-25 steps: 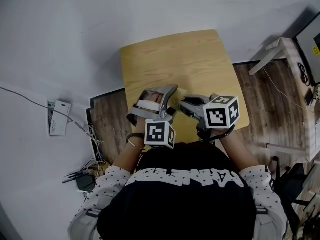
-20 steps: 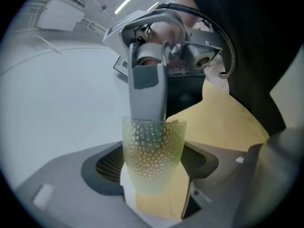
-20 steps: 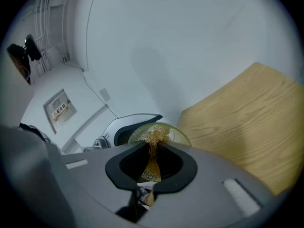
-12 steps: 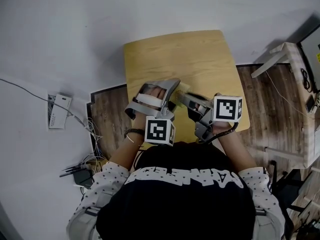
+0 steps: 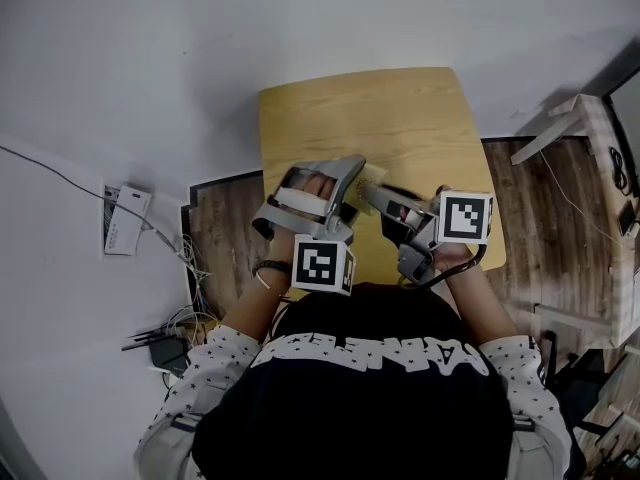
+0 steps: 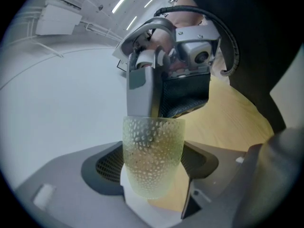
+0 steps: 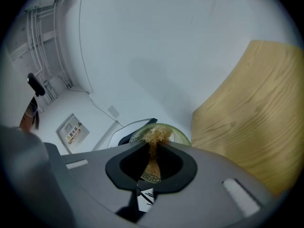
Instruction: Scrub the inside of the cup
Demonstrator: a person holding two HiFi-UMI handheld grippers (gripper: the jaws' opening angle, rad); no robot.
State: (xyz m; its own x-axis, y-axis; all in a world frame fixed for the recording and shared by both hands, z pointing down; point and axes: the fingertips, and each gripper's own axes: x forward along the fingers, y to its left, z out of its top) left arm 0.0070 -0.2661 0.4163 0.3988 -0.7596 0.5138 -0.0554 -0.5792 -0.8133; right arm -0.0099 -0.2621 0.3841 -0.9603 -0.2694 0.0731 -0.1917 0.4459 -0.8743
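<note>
- The right gripper (image 5: 375,196) has been swinging its nose left toward the left gripper (image 5: 345,178), and its marker cube is turning.
- Its jaws are pinching tight on a golden scrubber (image 7: 154,139), which is poking into the cup (image 6: 153,151), so scrubbing is likely under way.
- The left jaws are clamping the cup's walls, holding it above the table's (image 5: 390,118) near edge.
- Both hands are working close together, near the chest.
</note>
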